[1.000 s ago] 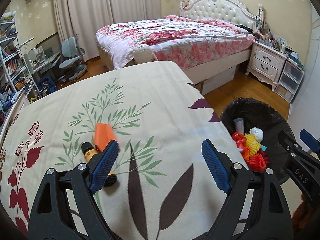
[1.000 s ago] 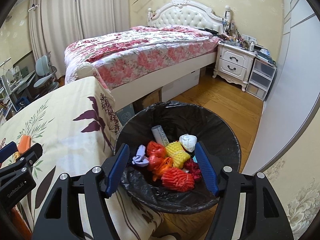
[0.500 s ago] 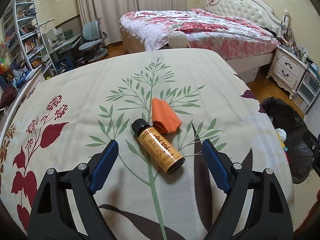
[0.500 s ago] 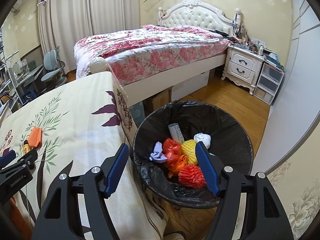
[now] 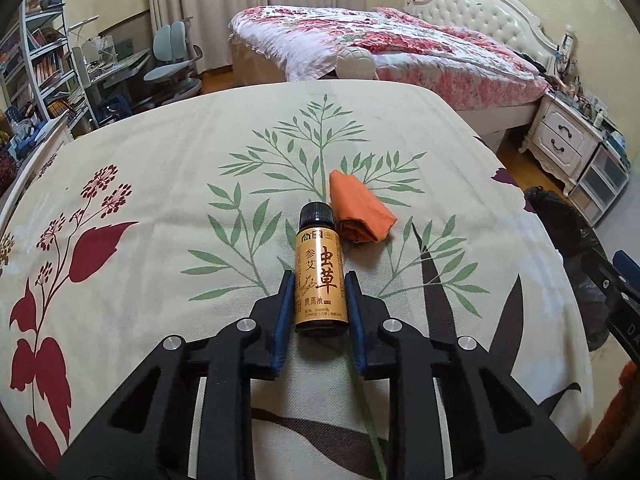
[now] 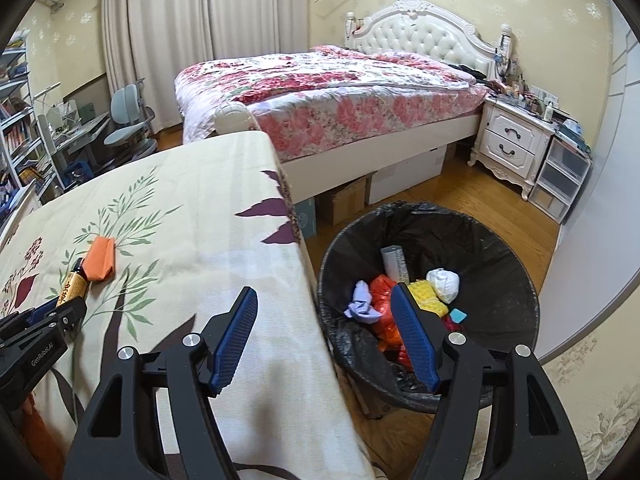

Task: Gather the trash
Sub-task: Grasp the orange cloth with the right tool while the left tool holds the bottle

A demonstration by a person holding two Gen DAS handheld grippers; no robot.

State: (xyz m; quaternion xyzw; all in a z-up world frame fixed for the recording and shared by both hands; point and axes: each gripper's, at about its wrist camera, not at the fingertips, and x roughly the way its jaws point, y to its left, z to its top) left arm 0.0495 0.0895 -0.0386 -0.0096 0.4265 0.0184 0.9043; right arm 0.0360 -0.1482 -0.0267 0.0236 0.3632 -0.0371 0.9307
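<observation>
the bin (image 6: 500, 236) beside the surface (image 5: 160, 168) already holds several scraps, the left gripper (image 5: 319, 308) fingers have just closed on the bottle (image 5: 319, 276), the orange wrapper (image 5: 360, 216) remains, and the right gripper (image 6: 326, 336) hangs half open, empty.

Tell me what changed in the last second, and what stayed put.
The left gripper swung from the table edge onto the small bottle, and its jaws have just been closing on it. The right gripper drifted from over the bin toward the table edge, empty and open. The orange wrapper and bin trash stayed put.
</observation>
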